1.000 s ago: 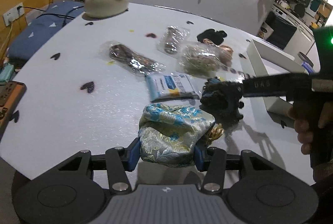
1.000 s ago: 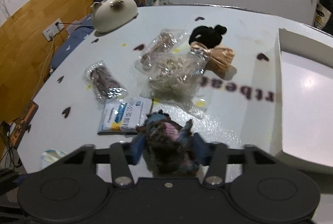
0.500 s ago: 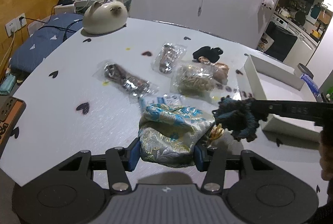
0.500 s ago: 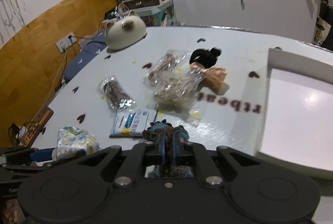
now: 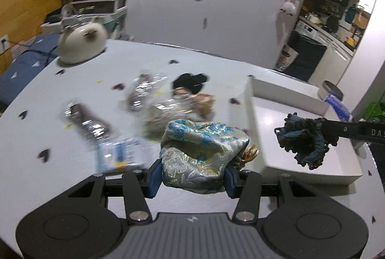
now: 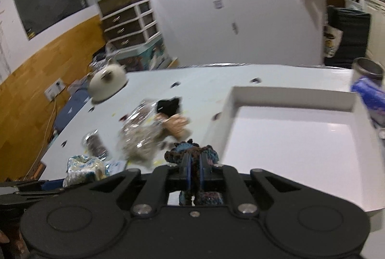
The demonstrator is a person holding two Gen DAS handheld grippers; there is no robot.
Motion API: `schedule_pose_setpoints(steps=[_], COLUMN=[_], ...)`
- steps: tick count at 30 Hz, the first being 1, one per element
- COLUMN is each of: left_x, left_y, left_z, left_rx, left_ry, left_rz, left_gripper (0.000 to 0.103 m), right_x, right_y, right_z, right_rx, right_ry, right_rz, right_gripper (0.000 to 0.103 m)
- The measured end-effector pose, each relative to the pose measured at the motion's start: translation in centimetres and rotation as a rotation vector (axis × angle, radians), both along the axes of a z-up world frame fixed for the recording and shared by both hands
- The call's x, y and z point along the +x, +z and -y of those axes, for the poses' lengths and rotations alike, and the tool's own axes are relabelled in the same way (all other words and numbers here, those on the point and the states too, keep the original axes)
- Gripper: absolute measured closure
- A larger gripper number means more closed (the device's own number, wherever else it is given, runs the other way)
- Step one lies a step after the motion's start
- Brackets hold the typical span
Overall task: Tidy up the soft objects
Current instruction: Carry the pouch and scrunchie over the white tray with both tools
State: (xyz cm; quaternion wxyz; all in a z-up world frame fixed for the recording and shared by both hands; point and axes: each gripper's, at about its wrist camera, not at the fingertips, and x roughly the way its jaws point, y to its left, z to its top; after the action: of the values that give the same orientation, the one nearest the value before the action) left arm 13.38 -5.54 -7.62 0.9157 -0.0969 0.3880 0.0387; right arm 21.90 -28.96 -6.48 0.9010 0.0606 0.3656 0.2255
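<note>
Your white table [image 5: 72, 186] carries the white tray [image 6: 288, 138] at its right edge; the tray's floor shows bare, so nothing is sorted yet. Left at table centre: three crinkly plastic packets [image 5: 146, 90], a black scrunchie [image 5: 190, 80], a tan one [image 6: 176, 125]. Your left gripper [image 5: 192, 177] is clamped on the brocade pouch [image 5: 202, 148], raised near the tray's left wall. Your right gripper [image 6: 194, 160] pinches the crocheted scrunchie [image 5: 303, 138] tight over the tray.
</note>
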Motion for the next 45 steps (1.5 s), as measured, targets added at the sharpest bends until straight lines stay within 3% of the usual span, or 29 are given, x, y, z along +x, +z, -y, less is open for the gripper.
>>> schedule_pose_setpoints(steps=[12, 21, 28, 33, 40, 45], left_x=[6.4, 11.1, 13.7, 14.2, 15.6, 16.7], left_y=[-0.3, -1.4, -4.1, -5.3, -7.6, -9.2], left_z=[11.2, 18.3, 22.3, 22.6, 23.1, 24.5], left_rx=[-0.016, -0.022, -0.033, -0.045, -0.059, -0.053], left_ry=[-0.170, -0.302, -0.375, -0.363, -0.379, -0.432], left_rz=[0.020, 0.000, -0.094, -0.130, -0.196, -0.236], left_gripper=[0.052, 0.052, 0.052, 0.052, 0.052, 0.052], right_x=[1.6, 2.6, 3.8, 5.0, 5.1, 4.3], right_y=[-0.2, -1.6, -3.2, -3.2, -6.5, -6.3], right_z=[11.9, 18.0, 20.4, 20.7, 20.3, 20.7], right_rx=[-0.012, -0.015, -0.006, 0.021, -0.046, -0.058], right_ry=[-0.169, -0.262, -0.304, -0.309, -0.275, -0.280], right_rz=[0.017, -0.003, -0.043, -0.029, -0.173, -0.169], right_gripper=[0.096, 0.098, 0.100, 0.102, 0.102, 0.099])
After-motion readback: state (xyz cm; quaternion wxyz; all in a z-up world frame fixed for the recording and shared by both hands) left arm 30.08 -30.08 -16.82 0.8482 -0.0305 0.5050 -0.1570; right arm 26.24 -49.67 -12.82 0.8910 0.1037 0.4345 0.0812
